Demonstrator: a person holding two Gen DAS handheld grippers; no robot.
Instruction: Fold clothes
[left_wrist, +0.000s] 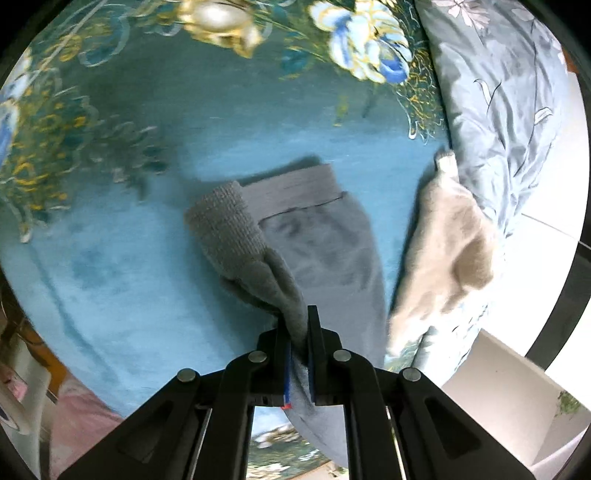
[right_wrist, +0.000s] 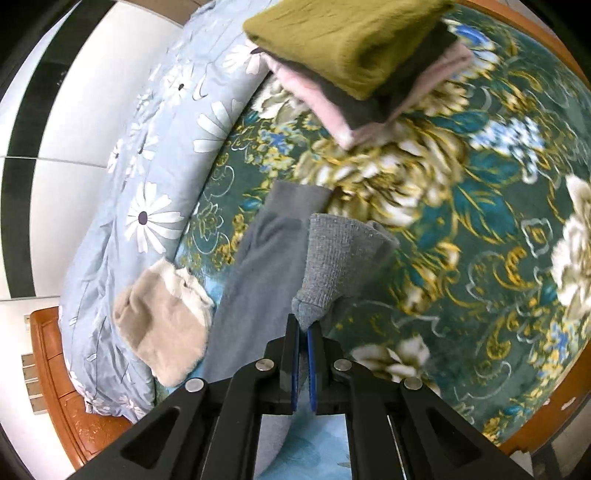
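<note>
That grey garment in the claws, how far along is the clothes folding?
Done: a folded stack, olive piece on top, sits on the floral blanket. In hand: the left claw and right claw are each shut on the grey garment, its ribbed end lifted and doubled over, so the fold is midway. Left: a beige garment lies crumpled against the daisy quilt.

Setting: home bedroom. Evidence: bed spread with a teal floral blanket (right_wrist: 461, 206); rolled pale-blue duvet with daisy print (right_wrist: 155, 177) along one edge; orange wooden bed frame (right_wrist: 59, 373); stack of folded clothes (right_wrist: 354, 62) on the blanket; white tiled floor (left_wrist: 554, 210) beside the bed.
</note>
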